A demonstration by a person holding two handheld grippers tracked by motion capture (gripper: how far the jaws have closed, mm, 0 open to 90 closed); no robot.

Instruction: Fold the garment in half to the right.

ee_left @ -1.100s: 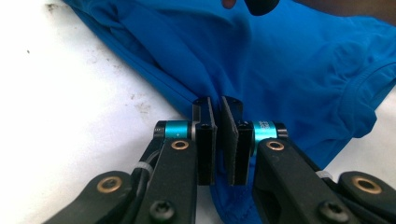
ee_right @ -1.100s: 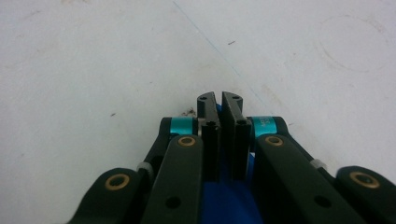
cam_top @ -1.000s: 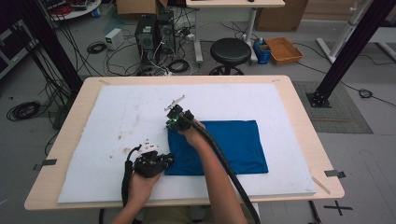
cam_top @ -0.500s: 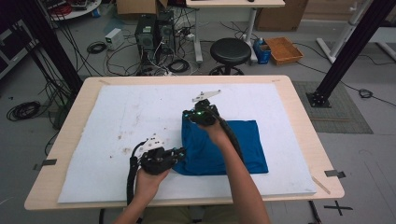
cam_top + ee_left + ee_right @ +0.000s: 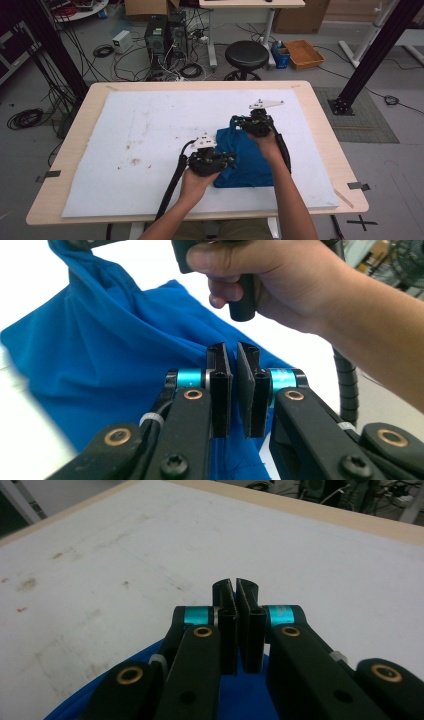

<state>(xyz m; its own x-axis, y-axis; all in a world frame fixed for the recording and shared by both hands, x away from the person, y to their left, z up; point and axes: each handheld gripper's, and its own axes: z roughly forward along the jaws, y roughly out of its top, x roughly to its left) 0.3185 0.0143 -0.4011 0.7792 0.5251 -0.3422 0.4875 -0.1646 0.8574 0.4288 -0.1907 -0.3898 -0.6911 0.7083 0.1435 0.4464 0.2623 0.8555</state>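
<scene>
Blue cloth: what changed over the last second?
The right gripper carried its end of the blue cloth to the right and up off the pad, and the left gripper moved right with the near edge; the flat rectangle is now bunched and narrower. Both grippers stay shut on it. The white pad is unmoved.

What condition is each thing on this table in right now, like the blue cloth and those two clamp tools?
Blue cloth: bunched and partly lifted off the table, one edge drawn up toward the right gripper.
Left gripper: jaws shut, pinching a fold of the cloth.
Right gripper: jaws shut, cloth hanging beneath it.
White mat: flat on the table, spotted with brown stains.
Table: level, covered by the mat.
</scene>
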